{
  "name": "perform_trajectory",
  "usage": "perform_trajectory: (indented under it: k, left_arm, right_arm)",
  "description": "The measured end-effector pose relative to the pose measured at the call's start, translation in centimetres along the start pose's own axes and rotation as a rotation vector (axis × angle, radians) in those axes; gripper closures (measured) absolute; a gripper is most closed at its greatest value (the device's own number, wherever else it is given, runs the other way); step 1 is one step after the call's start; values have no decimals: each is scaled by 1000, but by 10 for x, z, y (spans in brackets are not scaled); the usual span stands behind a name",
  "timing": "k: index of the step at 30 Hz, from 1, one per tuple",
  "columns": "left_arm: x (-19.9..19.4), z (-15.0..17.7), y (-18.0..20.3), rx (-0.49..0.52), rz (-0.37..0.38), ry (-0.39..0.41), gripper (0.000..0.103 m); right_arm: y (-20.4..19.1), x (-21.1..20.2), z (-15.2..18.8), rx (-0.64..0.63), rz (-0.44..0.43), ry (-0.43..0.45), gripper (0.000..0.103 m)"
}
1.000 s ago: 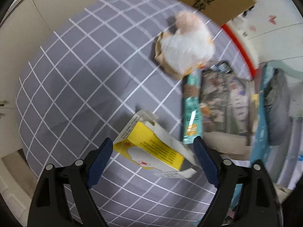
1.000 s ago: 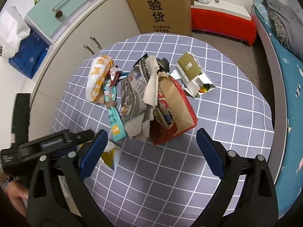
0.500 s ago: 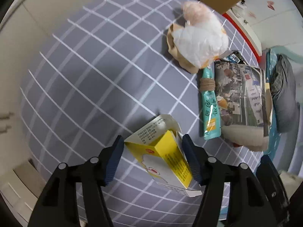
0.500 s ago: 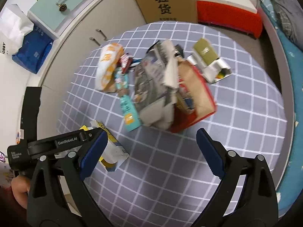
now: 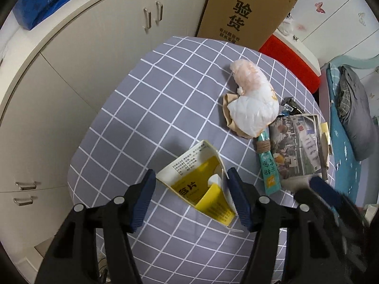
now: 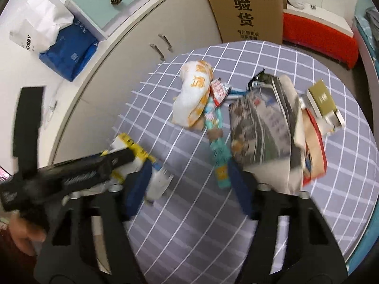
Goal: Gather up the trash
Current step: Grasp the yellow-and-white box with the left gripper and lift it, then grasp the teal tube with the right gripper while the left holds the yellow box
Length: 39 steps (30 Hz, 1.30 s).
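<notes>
since a second ago your left gripper [image 5: 190, 196] has closed in on the yellow carton [image 5: 201, 184] and raised it off the tablecloth [image 5: 151, 108]; before, the carton lay flat between wide jaws. now both blue pads [image 5: 142, 198] press its sides, and the open top of the carton faces the camera. your right gripper [image 6: 191, 189] has swung left across the table, and its jaws are closing; nothing sits squarely between them, only checked cloth, with the tail of the teal snack wrapper [image 6: 216, 146] just inside the right pad. motion blur softens this view. remaining trash lies in one cluster on the far right of the cloth as the left wrist sees it: white and orange bag [image 5: 253, 101] crumpled over a brown paper scrap, the teal wrapper touching its lower edge, then a folded newspaper [image 5: 298, 146] just beside the wrapper. from the right wrist view, a red and brown paper bag [image 6: 312, 142] leans against the newspaper, and an olive box [image 6: 322, 99] sits behind it. a small red packet [image 6: 219, 91] rests against the white bag. cardboard box [image 5: 246, 11] stands off the table's far edge, next to the cupboard [image 5: 99, 47]. part of your hand [image 6: 21, 234] shows at lower left of the right wrist view, behind the left gripper's body.
</notes>
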<state>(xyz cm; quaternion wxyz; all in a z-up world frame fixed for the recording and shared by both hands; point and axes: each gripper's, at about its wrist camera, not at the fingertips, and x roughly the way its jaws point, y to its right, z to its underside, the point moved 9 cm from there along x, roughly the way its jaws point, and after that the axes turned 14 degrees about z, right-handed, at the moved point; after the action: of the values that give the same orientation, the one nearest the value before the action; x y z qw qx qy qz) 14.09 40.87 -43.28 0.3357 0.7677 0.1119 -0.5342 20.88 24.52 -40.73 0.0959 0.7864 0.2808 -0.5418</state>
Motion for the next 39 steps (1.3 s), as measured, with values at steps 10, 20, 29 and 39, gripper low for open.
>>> perform_trajectory:
  k: [10, 20, 29, 39]
  left_arm:
    - [19, 12, 5, 42, -18, -24, 43]
    - [26, 25, 14, 11, -17, -36, 44]
    - [-5, 50, 86, 82, 9, 20, 46]
    - [-29, 98, 190, 182, 38, 62, 46]
  right_arm:
    - [-5, 78, -4, -139, 96, -78, 67]
    - [-8, 60, 17, -195, 55, -100, 81]
    - [28, -19, 43, -105, -83, -67, 90]
    - [116, -94, 73, -12, -84, 13, 91]
